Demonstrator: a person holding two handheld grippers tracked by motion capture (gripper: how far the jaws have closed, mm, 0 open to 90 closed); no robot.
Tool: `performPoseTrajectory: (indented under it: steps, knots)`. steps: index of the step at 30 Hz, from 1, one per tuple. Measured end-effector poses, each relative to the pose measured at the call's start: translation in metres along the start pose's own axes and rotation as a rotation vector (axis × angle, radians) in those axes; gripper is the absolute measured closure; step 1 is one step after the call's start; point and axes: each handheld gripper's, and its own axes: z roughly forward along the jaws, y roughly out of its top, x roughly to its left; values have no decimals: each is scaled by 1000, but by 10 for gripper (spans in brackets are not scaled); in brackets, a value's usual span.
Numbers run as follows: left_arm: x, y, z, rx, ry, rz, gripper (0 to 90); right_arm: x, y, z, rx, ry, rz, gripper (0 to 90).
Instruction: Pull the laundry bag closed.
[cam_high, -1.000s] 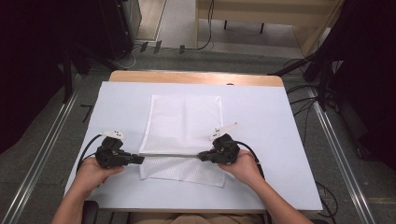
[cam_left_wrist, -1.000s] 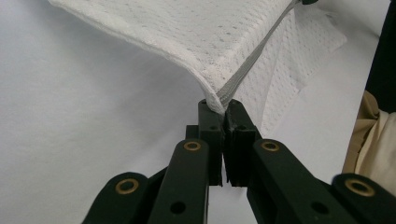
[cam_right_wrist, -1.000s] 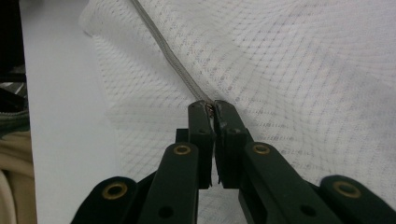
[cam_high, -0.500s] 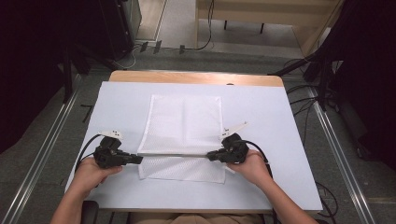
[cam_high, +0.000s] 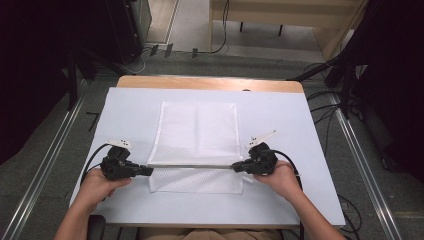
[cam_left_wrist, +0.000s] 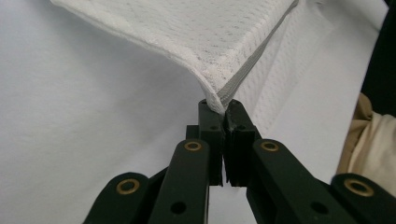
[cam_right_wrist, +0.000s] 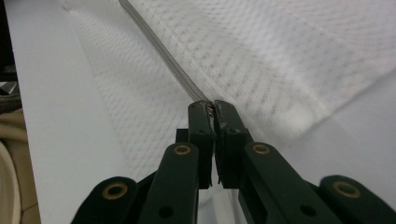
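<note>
A white mesh bag (cam_high: 197, 132) lies flat in the middle of the white table cover (cam_high: 130, 105). A grey zipper (cam_high: 192, 166) runs across it near its front end. My left gripper (cam_high: 150, 171) is shut on the bag's left corner at the zipper's end, lifting the mesh (cam_left_wrist: 187, 28) slightly off the cover; the left gripper (cam_left_wrist: 219, 105) pinches the fabric right at the zipper (cam_left_wrist: 254, 60). My right gripper (cam_high: 235, 167) is at the bag's right edge, shut on the small metal zipper pull. In the right gripper view the right gripper (cam_right_wrist: 212, 106) holds it with the zipper (cam_right_wrist: 163, 51) stretching away.
The table's wooden far edge (cam_high: 210, 83) borders the cover. Metal floor rails (cam_high: 55, 145) run along both sides, with cables and dark equipment stands (cam_high: 345, 75) beyond. White cover lies bare on either side of the bag. A cream garment (cam_left_wrist: 369, 135) shows at the left gripper view's right edge.
My right gripper has slid to the right along the zipper line, up to the bag's right edge. The left gripper has stayed put on the left corner.
</note>
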Motion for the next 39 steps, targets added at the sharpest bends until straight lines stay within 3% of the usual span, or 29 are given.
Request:
performPoseTrajectory:
  steps: [4, 8, 14, 17, 21, 28, 39]
  knots:
    - [0, 0, 2, 11, 5, 14, 885, -1, -1, -3, -9, -3, 13, 882]
    - [1, -1, 3, 17, 19, 2, 881, -1, 0, -1, 3, 10, 21, 882]
    - [2, -1, 5, 10, 19, -5, 864, 1, 1, 4, 13, -9, 15, 873]
    - [3, 0, 4, 8, 10, -14, 790, -1, 0, 4, 8, -4, 16, 863]
    - [4, 1, 0, -46, 11, -37, 667, -2, -1, -1, -18, -14, 19, 794]
    - [2, 4, -11, -150, 93, -20, 520, -7, -1, -9, -96, -76, 43, 605]
    - [8, 2, -13, -166, 206, -33, 396, -21, -11, -23, -177, -183, 76, 401]
